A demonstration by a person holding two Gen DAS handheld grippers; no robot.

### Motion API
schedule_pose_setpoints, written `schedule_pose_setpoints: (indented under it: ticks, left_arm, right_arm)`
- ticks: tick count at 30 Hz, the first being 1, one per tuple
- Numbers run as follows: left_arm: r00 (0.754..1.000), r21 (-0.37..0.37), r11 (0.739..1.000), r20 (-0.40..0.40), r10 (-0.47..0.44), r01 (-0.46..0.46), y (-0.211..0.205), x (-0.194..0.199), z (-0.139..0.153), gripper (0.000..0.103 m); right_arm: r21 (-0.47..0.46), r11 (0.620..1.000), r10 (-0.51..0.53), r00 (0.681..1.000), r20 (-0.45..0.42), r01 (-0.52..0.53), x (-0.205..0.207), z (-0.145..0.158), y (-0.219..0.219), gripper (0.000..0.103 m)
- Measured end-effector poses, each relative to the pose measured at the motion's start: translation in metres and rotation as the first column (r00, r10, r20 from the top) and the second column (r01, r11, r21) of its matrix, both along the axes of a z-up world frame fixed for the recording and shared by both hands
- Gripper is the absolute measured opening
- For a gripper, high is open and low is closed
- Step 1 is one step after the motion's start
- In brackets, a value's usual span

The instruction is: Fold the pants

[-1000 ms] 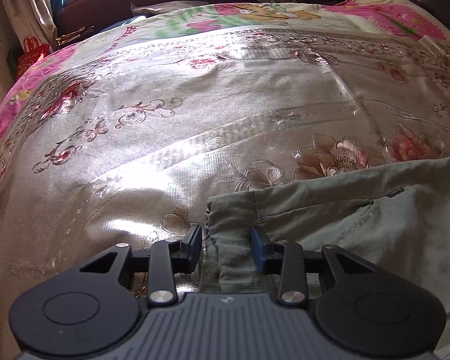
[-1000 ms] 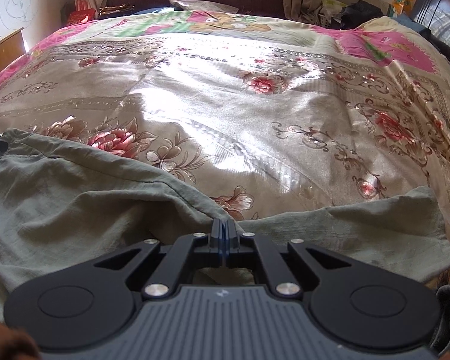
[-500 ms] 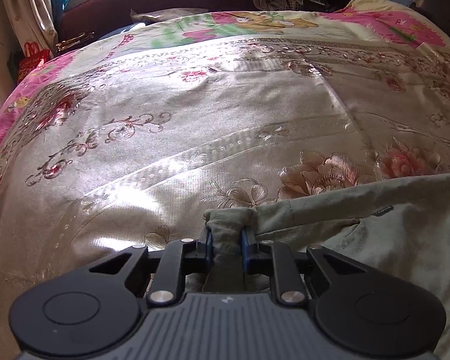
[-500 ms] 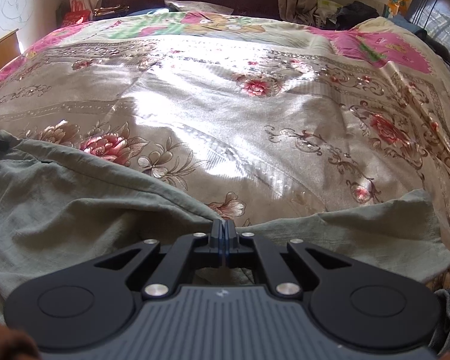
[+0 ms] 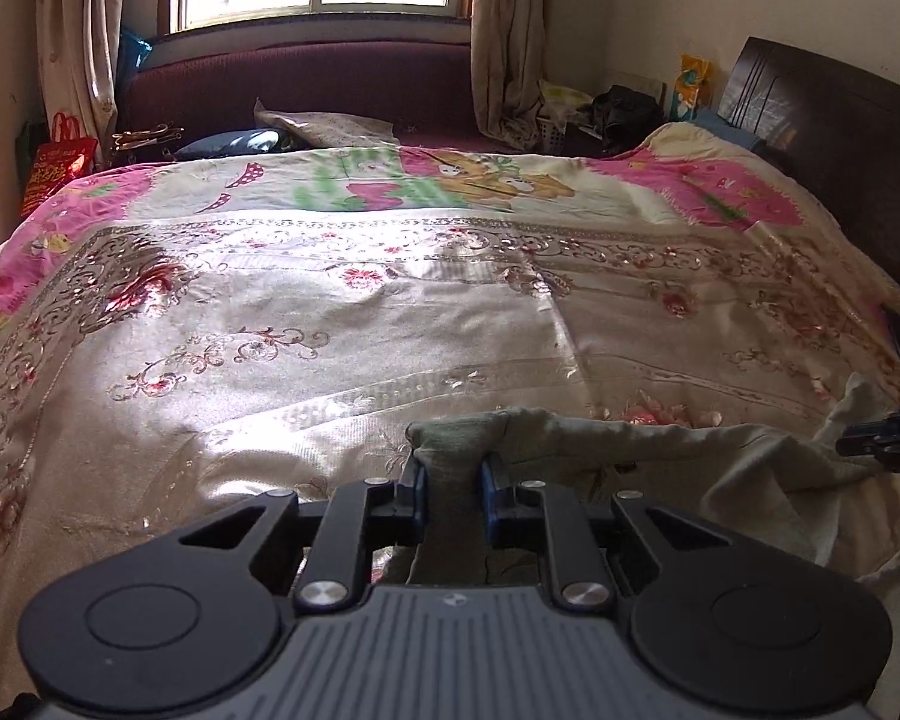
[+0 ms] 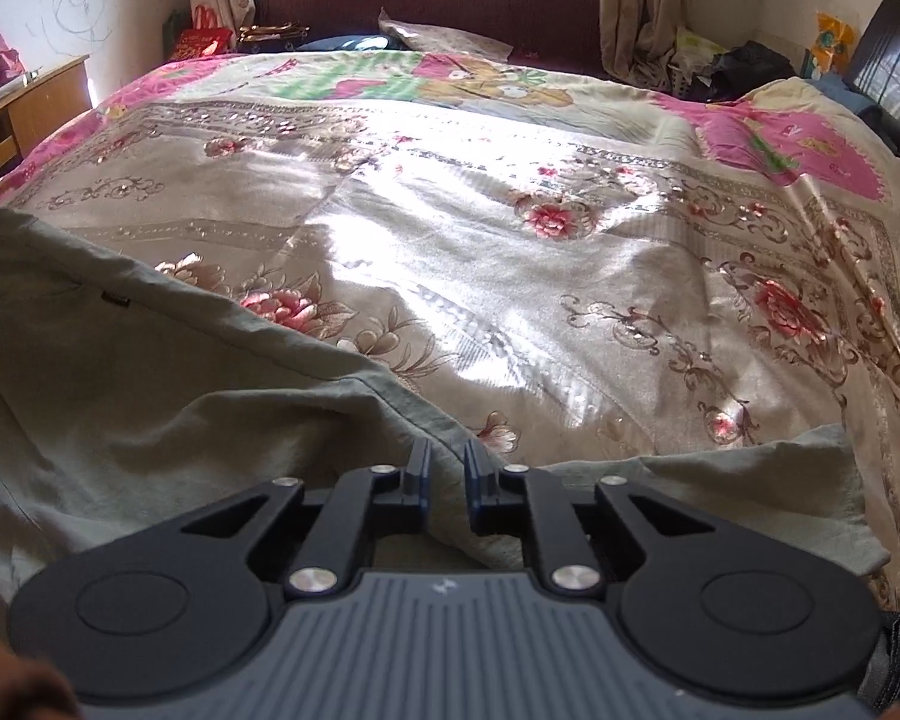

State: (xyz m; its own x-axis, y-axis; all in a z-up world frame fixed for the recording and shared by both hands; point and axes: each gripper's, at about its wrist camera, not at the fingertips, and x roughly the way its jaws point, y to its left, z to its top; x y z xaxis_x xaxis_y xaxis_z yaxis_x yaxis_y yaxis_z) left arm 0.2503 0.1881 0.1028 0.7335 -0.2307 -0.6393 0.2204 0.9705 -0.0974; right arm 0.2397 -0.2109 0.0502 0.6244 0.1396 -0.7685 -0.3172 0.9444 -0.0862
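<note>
Grey-green pants lie crumpled along the near edge of the bed. My left gripper is shut on a bunched corner of them, raised off the cover, with the cloth standing up between the blue pads. In the right wrist view the pants spread to the left, and one leg end lies to the right. My right gripper is low over a fold of the pants. Its jaws are opening: the pads stand apart, and the fold's edge runs between them without being pressed.
A shiny floral bed cover fills the bed beyond the pants. A dark headboard stands at the right and a maroon bench sits under the window. A wooden desk is at the left, with a clothes pile in the far corner.
The left gripper closed on the pants' corner, then lifted it, and its view tipped up to the window. The right gripper's jaws, shut on the fold before, have parted.
</note>
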Motion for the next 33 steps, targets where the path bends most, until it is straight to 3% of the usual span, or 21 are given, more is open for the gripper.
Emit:
schedule_pose_setpoints:
  ticks: [3, 7, 13, 16, 22, 28, 31, 32, 33]
  left_arm:
    - [0.999, -0.007, 1.0, 0.019, -0.028, 0.028, -0.005, -0.018, 0.01, 0.032]
    - [0.998, -0.05, 0.998, 0.042, -0.038, 0.04, -0.002, -0.048, 0.02, 0.032]
    - [0.998, -0.102, 0.993, 0.037, -0.049, 0.052, 0.005, -0.081, 0.021, 0.032]
    - [0.998, -0.14, 0.988, 0.044, -0.052, 0.057, 0.008, -0.095, 0.022, 0.032]
    - [0.996, -0.234, 0.971, 0.082, -0.023, 0.042, 0.023, -0.132, 0.035, 0.032]
    - [0.995, -0.245, 0.969, 0.1, 0.009, 0.016, 0.033, -0.164, 0.039, 0.032]
    - [0.995, -0.254, 0.967, 0.094, 0.035, -0.01, 0.036, -0.169, 0.034, 0.032]
    - [0.995, -0.254, 0.967, 0.095, 0.041, -0.015, 0.038, -0.171, 0.032, 0.032]
    - [0.994, -0.257, 0.966, 0.095, 0.044, -0.019, 0.039, -0.173, 0.03, 0.032]
  right_arm:
    - [-0.081, 0.995, 0.051, 0.998, -0.022, -0.052, 0.007, -0.018, 0.006, 0.036]
    - [-0.118, 0.988, 0.092, 0.993, -0.067, -0.099, 0.018, -0.033, 0.002, 0.043]
    - [-0.106, 0.985, 0.128, 0.989, -0.068, -0.135, 0.029, -0.034, -0.003, 0.049]
    - [-0.12, 0.973, 0.187, 0.979, -0.086, -0.196, 0.029, -0.033, 0.002, 0.059]
    - [-0.144, 0.947, 0.283, 0.958, -0.039, -0.286, 0.006, -0.006, 0.011, 0.059]
    - [-0.172, 0.932, 0.32, 0.947, -0.024, -0.319, -0.011, -0.001, 0.02, 0.061]
    - [-0.228, 0.918, 0.318, 0.945, -0.072, -0.326, -0.021, -0.019, 0.029, 0.049]
    - [-0.25, 0.913, 0.31, 0.947, -0.085, -0.321, -0.025, -0.026, 0.03, 0.026]
    - [-0.243, 0.92, 0.292, 0.951, -0.102, -0.308, -0.027, -0.03, 0.029, 0.009]
